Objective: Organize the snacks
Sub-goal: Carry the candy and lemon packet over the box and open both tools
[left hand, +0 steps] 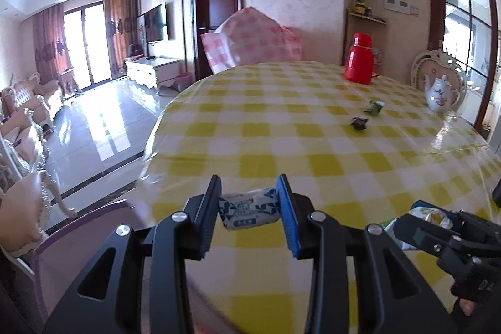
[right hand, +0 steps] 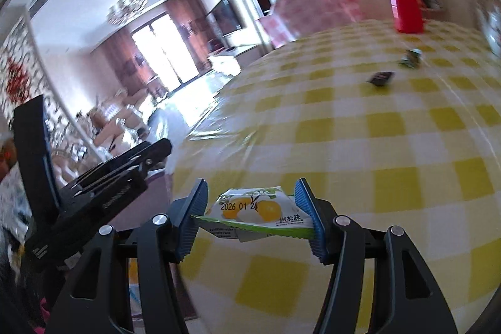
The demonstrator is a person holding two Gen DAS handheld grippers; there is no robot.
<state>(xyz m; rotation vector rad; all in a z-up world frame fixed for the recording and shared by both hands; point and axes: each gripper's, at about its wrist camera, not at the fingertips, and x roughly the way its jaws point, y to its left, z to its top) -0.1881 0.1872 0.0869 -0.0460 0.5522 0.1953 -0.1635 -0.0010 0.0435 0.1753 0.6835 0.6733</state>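
Observation:
My left gripper (left hand: 249, 208) is shut on a small blue-and-white snack packet (left hand: 249, 209), held above the near edge of the yellow-checked table (left hand: 313, 146). My right gripper (right hand: 252, 213) is shut on a white-and-green packet with yellow fruit printed on it (right hand: 260, 213), also above the table's near side. In the left wrist view the right gripper (left hand: 438, 227) shows at the lower right with its packet (left hand: 429, 213). In the right wrist view the left gripper's black body (right hand: 103, 187) shows at the left. Two loose snacks lie farther out on the cloth: a dark one (left hand: 359, 123) (right hand: 380, 78) and a green one (left hand: 374, 107) (right hand: 410, 57).
A red thermos (left hand: 359, 58) (right hand: 405, 5) stands at the table's far side and a white flowered teapot (left hand: 441, 94) at the right edge. A pink checked cushion (left hand: 253, 41) rises behind the table. A purple chair back (left hand: 94, 218) sits near the left. The living room floor lies beyond.

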